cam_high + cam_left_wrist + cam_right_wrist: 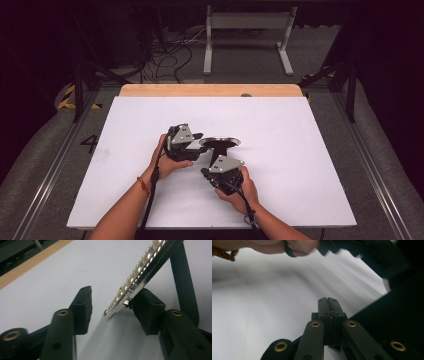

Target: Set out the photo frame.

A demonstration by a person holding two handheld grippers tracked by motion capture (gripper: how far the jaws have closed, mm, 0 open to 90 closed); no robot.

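At the middle of the white table [300,150], I bring both handheld grippers to a round, pearl-rimmed dark plate [220,142], which seems to stand raised on a dark stem, though the high view is too small to be sure.

The left gripper [112,312] sits just left of the plate with its jaws about half open. In the left gripper view the plate's edge [136,277] runs as a long diagonal from the gap between the pads up to the top right; its near end lies between the fingers, touching or almost touching the right-hand pad [147,310], while the left-hand pad stands clear of it. It has no firm hold that I can see.

The right gripper [212,167] is just on my side of the plate, under it. In the right gripper view its fingertips [328,302] are pressed flat together with nothing visible between them, and the left hand [287,245] shows beyond them.

The left gripper is the nearer to a grip: I judge the closing must fall square across the rim, not along it.
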